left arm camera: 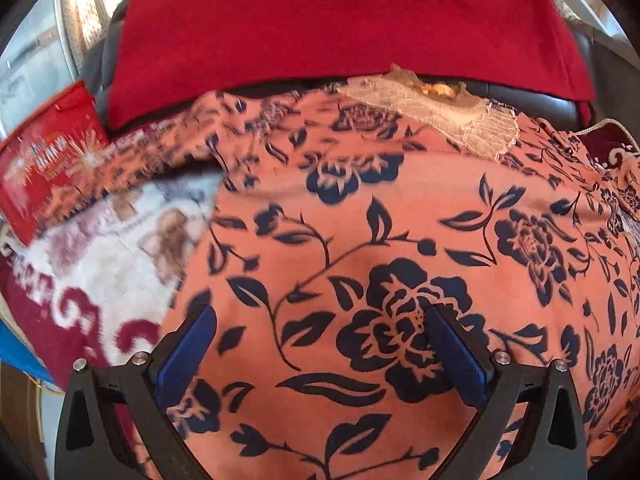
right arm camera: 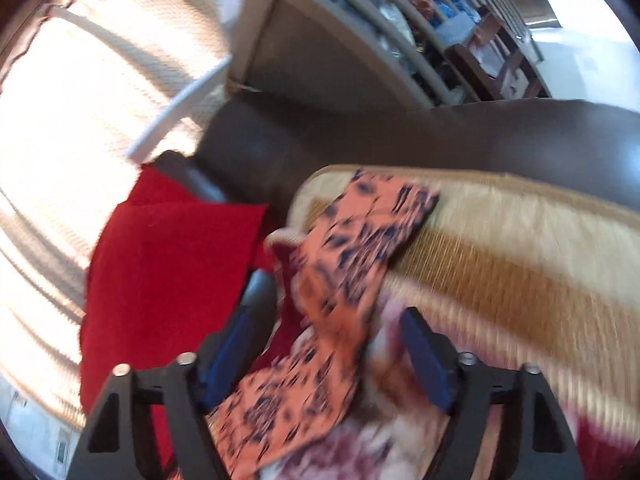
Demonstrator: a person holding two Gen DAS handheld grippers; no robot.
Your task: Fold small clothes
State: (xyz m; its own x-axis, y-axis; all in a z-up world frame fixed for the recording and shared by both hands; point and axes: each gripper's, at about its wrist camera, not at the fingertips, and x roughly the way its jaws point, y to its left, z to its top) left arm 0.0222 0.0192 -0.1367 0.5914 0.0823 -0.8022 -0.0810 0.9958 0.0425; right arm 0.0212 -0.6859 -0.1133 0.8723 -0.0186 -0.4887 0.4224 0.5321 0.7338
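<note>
Nearest your left gripper (left arm camera: pixel 318 354), its two blue pads (left arm camera: pixel 188 354) stood wide apart over the one orange floral garment (left arm camera: pixel 360 220), which filled most of that view, spread fairly flat; nothing was pinched between them, though the pads hung close above the cloth. Under the garment's left edge lay one plush blanket (left arm camera: pixel 104 264) in cream and maroon. Farther on, a lace trim (left arm camera: pixel 448 114) sat at the garment's far edge, one shiny red packet (left arm camera: pixel 48 160) lay at the left, and one red cloth (left arm camera: pixel 340 24) was draped over the dark headboard (left arm camera: pixel 600 52) behind.

Your right gripper (right arm camera: pixel 326 354) also had its jaws parted, holding nothing; a strip of the same orange floral garment (right arm camera: pixel 340 280) ran up between the two pads (right arm camera: pixel 426 360), and as far as the blur allows (that whole frame was smeared), neither pad pressed on it. Beyond it that view gave what the left did not: a tan-and-cream striped blanket (right arm camera: pixel 500 264) on the right, the curve of the dark headboard (right arm camera: pixel 400 136), a slatted shelf unit (right arm camera: pixel 400 20) stuffed with fabrics, and bright curtains (right arm camera: pixel 80 100) at the left. The red cloth (right arm camera: pixel 168 280) showed in both views; the lace and the packet only in the left.
</note>
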